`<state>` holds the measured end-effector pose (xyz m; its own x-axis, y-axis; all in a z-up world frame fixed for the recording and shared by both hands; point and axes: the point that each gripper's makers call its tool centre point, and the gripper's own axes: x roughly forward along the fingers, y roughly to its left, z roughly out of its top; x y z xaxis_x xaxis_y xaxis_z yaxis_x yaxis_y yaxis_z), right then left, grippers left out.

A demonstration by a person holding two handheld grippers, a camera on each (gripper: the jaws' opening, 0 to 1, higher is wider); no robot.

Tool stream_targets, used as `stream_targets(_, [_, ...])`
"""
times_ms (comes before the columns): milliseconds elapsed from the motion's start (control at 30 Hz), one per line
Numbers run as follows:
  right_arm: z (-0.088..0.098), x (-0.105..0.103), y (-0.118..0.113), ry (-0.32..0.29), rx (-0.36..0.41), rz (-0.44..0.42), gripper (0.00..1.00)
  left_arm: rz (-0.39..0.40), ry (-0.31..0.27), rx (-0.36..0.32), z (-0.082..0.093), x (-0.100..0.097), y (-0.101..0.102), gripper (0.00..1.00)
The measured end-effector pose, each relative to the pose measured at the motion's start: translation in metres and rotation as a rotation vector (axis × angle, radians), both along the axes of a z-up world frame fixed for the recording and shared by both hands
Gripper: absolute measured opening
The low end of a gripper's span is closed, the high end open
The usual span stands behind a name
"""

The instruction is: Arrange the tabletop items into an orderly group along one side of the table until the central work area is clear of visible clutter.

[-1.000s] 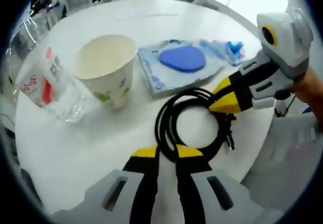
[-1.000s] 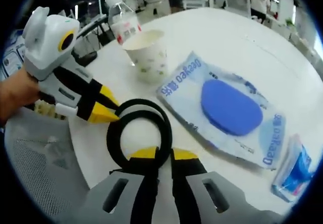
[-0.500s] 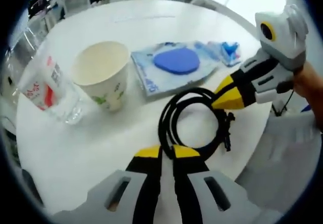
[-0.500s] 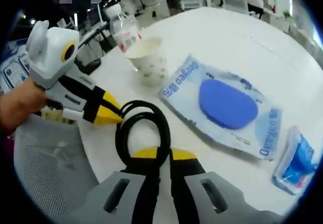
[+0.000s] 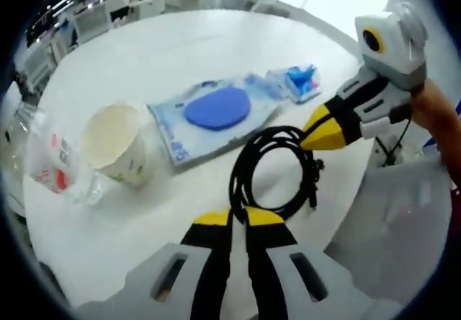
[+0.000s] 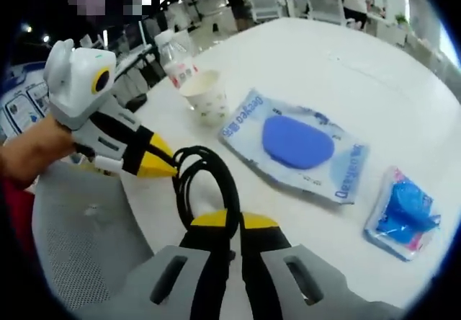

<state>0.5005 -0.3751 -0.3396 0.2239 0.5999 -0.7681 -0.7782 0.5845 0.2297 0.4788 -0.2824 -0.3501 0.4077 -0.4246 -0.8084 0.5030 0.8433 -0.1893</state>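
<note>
Left gripper view: the left gripper (image 5: 238, 219) has its yellow-tipped fingers clenched on one side of the coiled black cable (image 5: 277, 172), which lies near the edge of the round white surface (image 5: 144, 53). The right gripper (image 5: 317, 134) pinches the coil's opposite side. Beyond stand a white paper cup (image 5: 112, 143), a clear plastic bottle with a red-and-white label (image 5: 50, 169), a flat blue wipes packet (image 5: 212, 114) and a small blue pouch (image 5: 302, 82).

Right gripper view: the right gripper's fingers (image 6: 209, 223) grip the cable.
</note>
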Motion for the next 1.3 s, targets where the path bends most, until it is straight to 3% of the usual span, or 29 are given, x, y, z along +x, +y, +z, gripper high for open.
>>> stream_targets(267, [0.014, 0.003, -0.032, -0.01, 0.004, -0.034, 0.04, -0.06, -0.018, -0.025, 0.015, 0.004, -0.034, 0.03])
stream_targets(700, [0.019, 0.003, -0.089, -0.018, -0.029, -0.102, 0.04, -0.14, -0.014, -0.043, 0.014, 0.01, -0.088, 0.03])
stream_targets(1100, [0.013, 0.01, -0.13, -0.013, -0.058, -0.162, 0.04, -0.16, 0.0, -0.084, 0.003, 0.02, -0.131, 0.03])
stream_targets(1300, [-0.003, 0.017, -0.139, 0.015, -0.062, -0.186, 0.04, -0.165, 0.019, -0.065, -0.011, 0.024, -0.14, 0.03])
